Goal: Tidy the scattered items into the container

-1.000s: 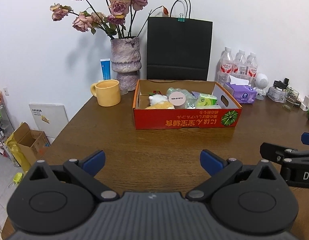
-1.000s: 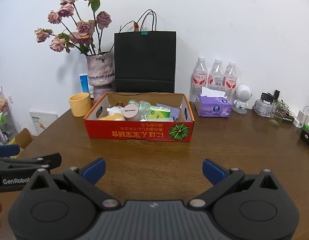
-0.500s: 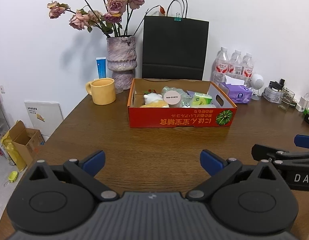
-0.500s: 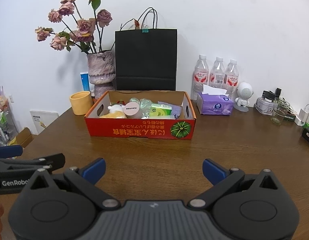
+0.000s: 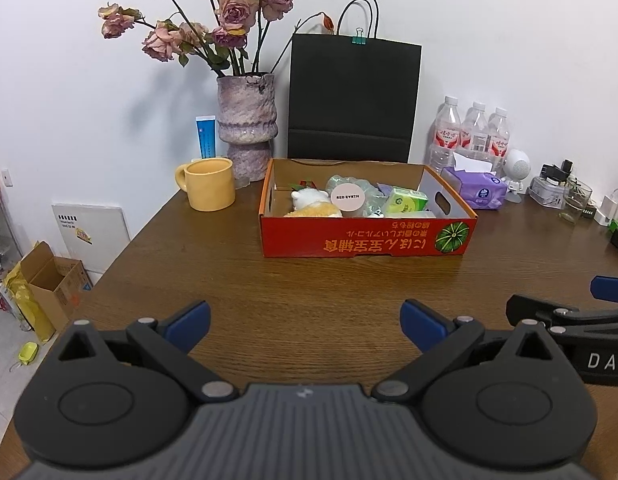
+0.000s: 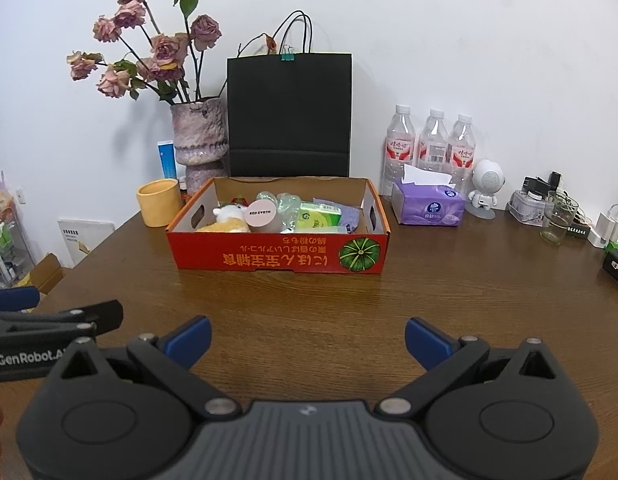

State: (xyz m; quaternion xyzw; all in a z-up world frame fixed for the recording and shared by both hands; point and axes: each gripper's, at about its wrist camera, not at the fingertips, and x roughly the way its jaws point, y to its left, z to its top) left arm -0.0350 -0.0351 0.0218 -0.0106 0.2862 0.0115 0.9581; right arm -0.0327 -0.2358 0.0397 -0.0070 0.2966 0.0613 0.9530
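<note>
1. Over the last second both views have drawn back from the red cardboard box (image 5: 367, 236); it sits smaller and farther off on the wooden table (image 5: 309, 292), which suggests the hands are retreating.
2. The left gripper (image 5: 305, 322) stands wide apart and empty; the right gripper (image 6: 307, 338) likewise, nothing between its jaws.
3. In front of the box the table is bare, and the plush toy (image 5: 313, 204), round lid (image 5: 347, 197) and green packet (image 5: 405, 201) lie inside it, so tidying looks finished.
4. The box's long axis runs left-right across both views, its printed long side facing the grippers, its open top upward.
</note>
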